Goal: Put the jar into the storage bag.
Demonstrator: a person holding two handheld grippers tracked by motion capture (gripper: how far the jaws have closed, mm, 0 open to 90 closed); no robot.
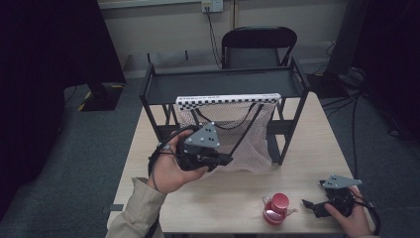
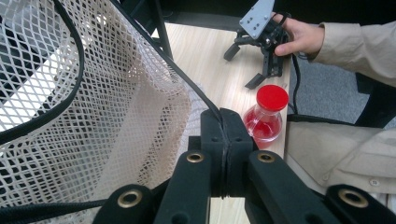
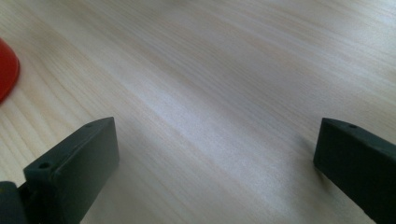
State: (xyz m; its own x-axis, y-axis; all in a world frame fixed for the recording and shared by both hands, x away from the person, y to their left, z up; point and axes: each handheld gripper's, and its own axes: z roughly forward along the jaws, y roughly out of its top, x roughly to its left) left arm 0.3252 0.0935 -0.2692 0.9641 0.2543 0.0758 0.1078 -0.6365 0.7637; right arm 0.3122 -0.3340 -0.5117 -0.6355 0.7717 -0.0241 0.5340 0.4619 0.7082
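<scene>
Left gripper view, left gripper (image 2: 223, 140) jaws clamped on net bag's (image 2: 116, 116) black cord, right gripper (image 1: 311, 206) jaws apart, round red-capped flask (image 1: 276, 209).

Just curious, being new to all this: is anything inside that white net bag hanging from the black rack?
Through the mesh bag only its black cord, the rack and the table show. The folded bottom hides whatever might lie there.

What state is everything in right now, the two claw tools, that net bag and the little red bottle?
Left gripper: shut on the mesh bag's black cord.
Right gripper: open, empty, low over the table.
Mesh bag: hanging from the black rack, mouth held open.
Red bottle: upright on the table, red cap on, untouched.
</scene>
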